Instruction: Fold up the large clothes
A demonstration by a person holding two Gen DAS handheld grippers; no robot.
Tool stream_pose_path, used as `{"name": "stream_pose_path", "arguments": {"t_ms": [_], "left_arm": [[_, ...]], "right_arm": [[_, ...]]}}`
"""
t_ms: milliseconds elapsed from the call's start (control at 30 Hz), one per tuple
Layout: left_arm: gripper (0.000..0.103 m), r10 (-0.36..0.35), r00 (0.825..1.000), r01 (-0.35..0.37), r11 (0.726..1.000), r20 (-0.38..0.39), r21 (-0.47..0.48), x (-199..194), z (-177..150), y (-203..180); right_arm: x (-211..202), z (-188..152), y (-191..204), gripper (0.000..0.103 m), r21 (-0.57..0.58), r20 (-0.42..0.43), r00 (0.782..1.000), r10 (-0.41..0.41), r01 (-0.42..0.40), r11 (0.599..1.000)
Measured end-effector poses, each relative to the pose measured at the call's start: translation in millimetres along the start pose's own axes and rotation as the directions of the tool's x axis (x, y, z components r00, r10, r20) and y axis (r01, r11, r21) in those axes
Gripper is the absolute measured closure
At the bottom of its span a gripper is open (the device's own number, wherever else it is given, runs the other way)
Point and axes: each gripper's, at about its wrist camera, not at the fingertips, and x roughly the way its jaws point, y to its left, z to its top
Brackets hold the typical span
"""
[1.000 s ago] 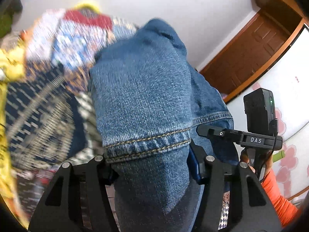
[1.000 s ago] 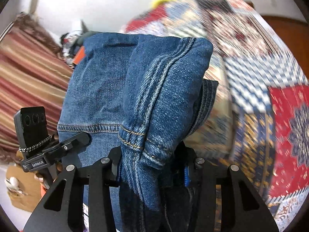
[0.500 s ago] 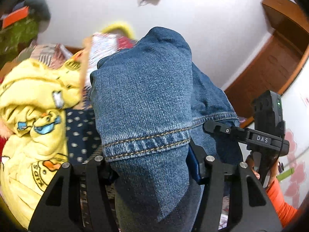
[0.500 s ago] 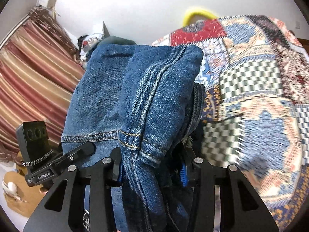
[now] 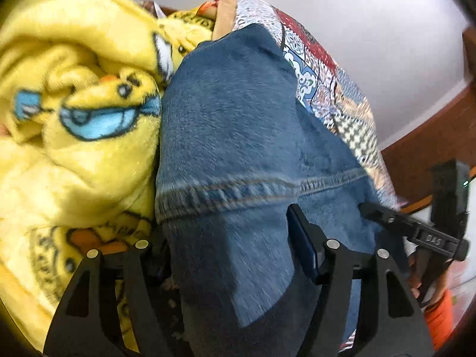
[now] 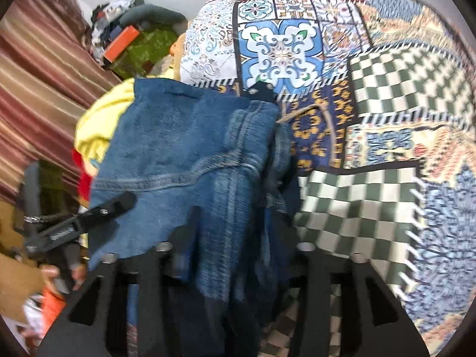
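A folded pair of blue jeans [image 5: 238, 136] fills the middle of the left wrist view, its hem seam running across. My left gripper [image 5: 232, 238] is shut on the jeans, the denim bunched between its black fingers. In the right wrist view the same jeans [image 6: 184, 154] lie low over the patchwork bedspread [image 6: 372, 95], and my right gripper [image 6: 235, 250] is shut on their thick seamed edge. Each gripper shows at the side of the other's view: the right one [image 5: 434, 238] and the left one [image 6: 77, 223].
A yellow fleece blanket [image 5: 74, 104] with cartoon prints is bunched right against the jeans' left side. A striped curtain [image 6: 35, 83] and a clutter pile with an orange box [image 6: 122, 44] stand at the left. A wooden door [image 5: 440, 131] is at the right.
Both grippers have carried the jeans forward and down onto the bed. The yellow blanket now sits against the jeans, and the bedspread is much closer.
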Motion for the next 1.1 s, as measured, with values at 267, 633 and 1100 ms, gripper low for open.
{"name": "stream_pose_path", "arguments": {"t_ms": [267,633,1100], "left_arm": [[0.026,0.161,0.985,-0.168,0.975,0.058,0.144,-48.1,-41.8,-34.8],[0.026,0.2,0.955,-0.251,0.937,0.219,0.241,-161.1,-99.0,-101.6],[0.026,-0.028,0.715,-0.232,0.933,0.699,0.275,-368.9,-194.4,-218.7]], "right_arm": [[-35.1,-36.9,16.4,0.042,-0.048,0.015,0.998,-0.057,0.058,0.997],[-139.0,-88.0,71.6,0.042,-0.141,0.183,0.982,-0.051,0.078,0.987],[-327.1,-181.1,172.5,0.042,-0.282,0.648,0.757,0.089,0.129,0.951]]}}
